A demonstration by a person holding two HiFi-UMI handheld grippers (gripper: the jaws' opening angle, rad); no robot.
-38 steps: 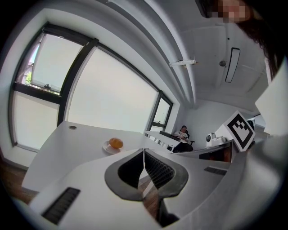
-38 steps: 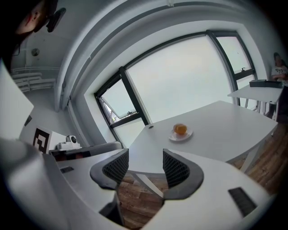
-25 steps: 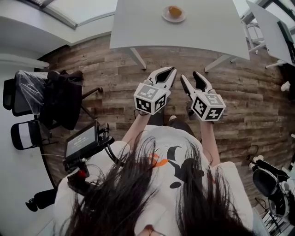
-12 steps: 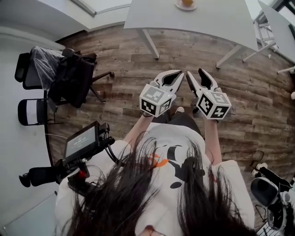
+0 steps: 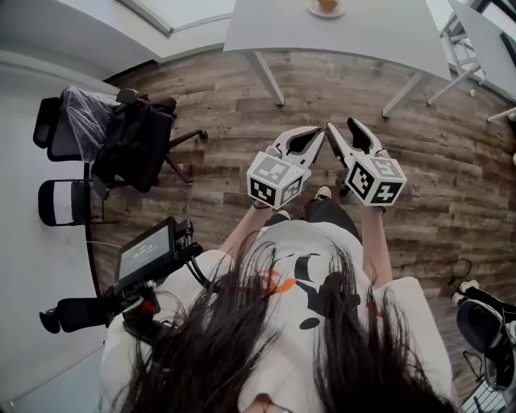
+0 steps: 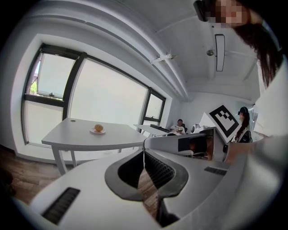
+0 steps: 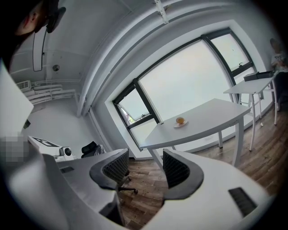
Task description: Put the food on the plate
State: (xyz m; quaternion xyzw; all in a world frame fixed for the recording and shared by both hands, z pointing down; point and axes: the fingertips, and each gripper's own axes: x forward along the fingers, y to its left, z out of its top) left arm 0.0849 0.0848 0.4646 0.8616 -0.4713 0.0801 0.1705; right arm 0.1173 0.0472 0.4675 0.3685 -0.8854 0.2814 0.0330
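Note:
An orange piece of food (image 5: pixel 327 3) lies on a small white plate (image 5: pixel 326 11) on the white table (image 5: pixel 363 36) at the top edge of the head view. The food (image 6: pixel 98 128) and plate (image 6: pixel 97 131) show far off in the left gripper view, and the food (image 7: pixel 180 120) and plate (image 7: pixel 181 124) in the right gripper view. Both grippers hang over the wooden floor, well short of the table. My left gripper (image 5: pixel 320 132) (image 6: pixel 144 150) has its tips together and holds nothing. My right gripper (image 5: pixel 340 125) (image 7: pixel 145 155) stands with a gap between its pads and is empty.
Black office chairs (image 5: pixel 129 137) with a dark garment on one stand at the left. A small monitor rig (image 5: pixel 145 254) hangs at the person's left side. A second white table (image 5: pixel 484 36) is at the far right. People sit at a distant desk (image 6: pixel 180 128).
The view has shifted, so the table and plate have slid toward the top edge and the chairs have moved right. Both grippers keep the same pose and jaws.

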